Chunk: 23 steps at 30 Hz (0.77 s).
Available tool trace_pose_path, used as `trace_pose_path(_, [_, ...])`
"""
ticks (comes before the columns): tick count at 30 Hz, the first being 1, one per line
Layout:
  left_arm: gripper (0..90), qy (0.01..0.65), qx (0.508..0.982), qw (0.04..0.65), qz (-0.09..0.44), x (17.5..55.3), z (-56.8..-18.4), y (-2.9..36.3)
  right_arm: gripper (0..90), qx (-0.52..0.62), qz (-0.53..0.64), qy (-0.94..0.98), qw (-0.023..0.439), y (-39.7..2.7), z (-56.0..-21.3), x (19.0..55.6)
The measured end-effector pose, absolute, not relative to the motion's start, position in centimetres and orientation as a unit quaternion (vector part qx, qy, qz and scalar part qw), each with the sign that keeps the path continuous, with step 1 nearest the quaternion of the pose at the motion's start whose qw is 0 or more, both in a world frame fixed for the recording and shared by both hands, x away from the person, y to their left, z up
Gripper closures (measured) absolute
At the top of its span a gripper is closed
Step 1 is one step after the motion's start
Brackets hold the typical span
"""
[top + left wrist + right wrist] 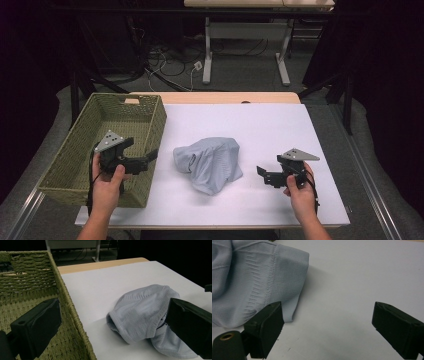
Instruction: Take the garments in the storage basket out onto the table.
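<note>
I am holding the left gripper over the near right wall of the woven basket, its jaws standing wide apart with nothing between them. From above, that gripper is pointing across the rim toward the pale blue garment, which is lying crumpled in the middle of the white tabletop. The left gripper view is giving me what the high view cannot: one jaw is sitting over the basket's green weave, the other over the tabletop, and the garment's folded hem and ribbed knit are facing me.

I am keeping the right gripper on the far side of the garment, near it but apart, jaws also spread wide and empty. In the right gripper view the garment's stitched edge is lying just beside one jaw, with bare tabletop between the two.

I am counting one garment, one basket, two grippers. Beyond the tabletop, white table legs and cables are showing on the floor.
</note>
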<state>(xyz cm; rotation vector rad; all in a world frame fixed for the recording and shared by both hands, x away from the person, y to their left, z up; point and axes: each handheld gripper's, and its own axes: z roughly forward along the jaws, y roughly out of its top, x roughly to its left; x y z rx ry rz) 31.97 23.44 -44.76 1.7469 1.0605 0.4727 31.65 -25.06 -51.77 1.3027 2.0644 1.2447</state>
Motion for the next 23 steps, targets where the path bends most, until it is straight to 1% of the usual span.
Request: trace_pose_path(23, [0.7, 0.44, 0.716, 0.503, 0.2, 31.74, -44.56, 23.31, 9.9, 0.472, 0.436, 0.741, 0.194, -25.18, -52.19, 31.87])
